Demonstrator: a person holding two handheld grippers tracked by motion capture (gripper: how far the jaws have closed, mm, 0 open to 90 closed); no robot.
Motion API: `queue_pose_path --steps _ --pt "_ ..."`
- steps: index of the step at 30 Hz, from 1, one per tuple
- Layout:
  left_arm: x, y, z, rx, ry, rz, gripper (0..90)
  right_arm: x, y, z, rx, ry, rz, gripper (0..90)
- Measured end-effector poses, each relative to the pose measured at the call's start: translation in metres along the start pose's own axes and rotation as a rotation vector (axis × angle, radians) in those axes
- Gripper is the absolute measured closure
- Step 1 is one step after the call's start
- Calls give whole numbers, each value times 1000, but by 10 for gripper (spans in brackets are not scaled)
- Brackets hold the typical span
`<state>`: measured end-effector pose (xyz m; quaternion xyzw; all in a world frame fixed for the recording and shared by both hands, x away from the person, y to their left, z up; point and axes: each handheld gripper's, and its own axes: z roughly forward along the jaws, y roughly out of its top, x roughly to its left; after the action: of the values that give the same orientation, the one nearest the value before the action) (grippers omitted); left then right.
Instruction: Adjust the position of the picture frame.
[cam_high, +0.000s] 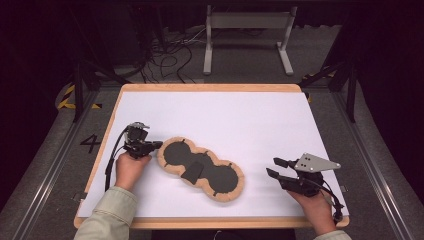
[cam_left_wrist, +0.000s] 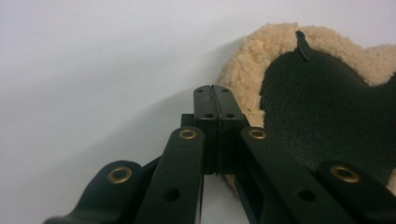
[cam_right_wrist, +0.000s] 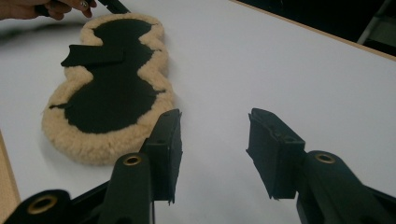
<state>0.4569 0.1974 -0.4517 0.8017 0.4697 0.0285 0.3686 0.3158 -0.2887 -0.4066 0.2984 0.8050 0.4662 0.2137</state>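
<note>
A peanut-shaped pad (cam_high: 227, 196) lies slantwise mid-table, with a tan fleece rim, a black face and a small black flap (cam_high: 191, 172) across its waist. My left gripper (cam_high: 159, 145) is shut at the pad's upper-left end. In the left gripper view its jaws (cam_left_wrist: 215, 93) are pressed together against the fleece edge (cam_left_wrist: 247, 60), and I see nothing between them. My right gripper (cam_high: 274, 167) stands open to the right of the pad, clear of it. In the right gripper view its jaws (cam_right_wrist: 215, 135) gape over bare table, the pad (cam_right_wrist: 116, 88) lying ahead to the left.
The white table top (cam_high: 240, 115) has a wooden edge (cam_high: 210, 87). Beyond it, a metal stand (cam_high: 247, 35) and loose cables (cam_high: 170, 55) are on the floor. In the right gripper view, the other hand (cam_right_wrist: 46, 7) is at the pad's far end.
</note>
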Motion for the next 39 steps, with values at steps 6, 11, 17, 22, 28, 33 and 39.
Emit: queue_pose_path --steps 6,11,17,22,28,33,39 --pt "-25 1 14 24 -98 28 900 5 0 2 21 10 -2 586" --pt "-39 2 18 42 -97 78 900 16 2 7 60 77 18 714" --pt "-41 1 9 29 -68 100 826 50 7 21 118 204 -69 870" --pt "-41 0 4 25 -52 116 787 74 11 33 167 279 -110 900" --pt "-33 -1 1 14 -22 100 744 93 11 52 239 320 -116 900" --pt "-28 -3 0 5 -22 74 727 104 11 62 267 356 -109 900" --pt "-25 -3 -1 4 -9 68 747 107 10 70 302 355 -89 900"
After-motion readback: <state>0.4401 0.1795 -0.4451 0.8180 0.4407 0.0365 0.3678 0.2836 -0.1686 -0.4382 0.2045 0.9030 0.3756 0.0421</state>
